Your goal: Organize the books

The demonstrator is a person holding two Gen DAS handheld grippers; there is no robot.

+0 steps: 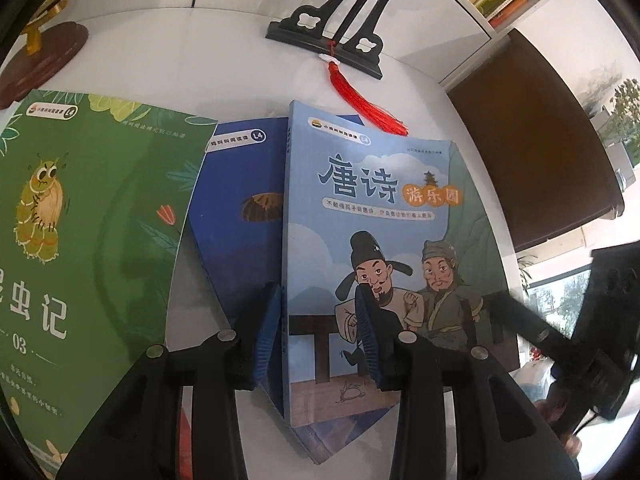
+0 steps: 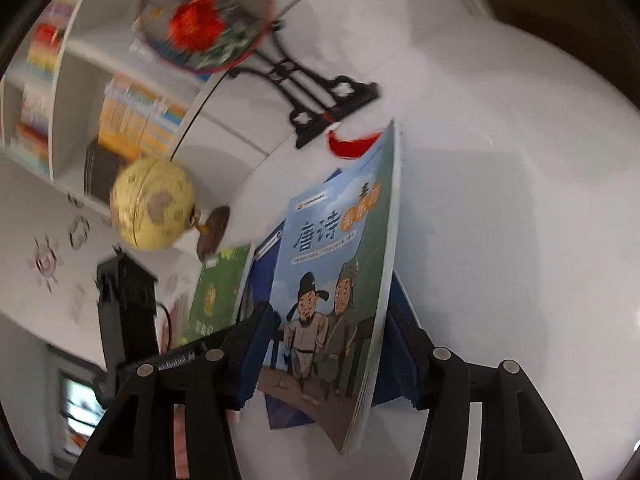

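Left tool [image 1: 320,320] pitched steeply down at the counter [image 1: 240,76], jaws narrow, blue pads [image 1: 268,336] straddling the spine side of the light-blue book [image 1: 384,240]: left pad outside the spine, right pad on the cover. Whether the pads actually press, can't tell for certain, but the book sits tilted up off the counter between them, so reads as gripped. Right tool [image 2: 332,344] comes in at a shallower downward angle from the book's other side; its pads [image 2: 256,356] sit either side of the same light-blue book [image 2: 332,280], jaws wider than the book's thickness, gap visible on the right side, so not clamped. Right-wrist view is motion-blurred. Light-blue book stands on edge, leaning, page edge toward the right tool, spine toward the left one. Under and behind it lies a dark-blue book [image 1: 240,200], flat on the counter, partly covered. Green book [image 1: 88,220] lies flat to its left, just beside, edges near-touching or overlapping, can't tell which. Black stand [image 1: 332,40] with a red tassel [image 1: 364,96] sits at the back of the counter, tassel tip near the light-blue book's top edge. Globe [image 2: 152,204] at the counter's far left in the right view. Bookshelf [image 2: 132,116] behind, full of books. Right tool's body also shows at the right edge of the left view.
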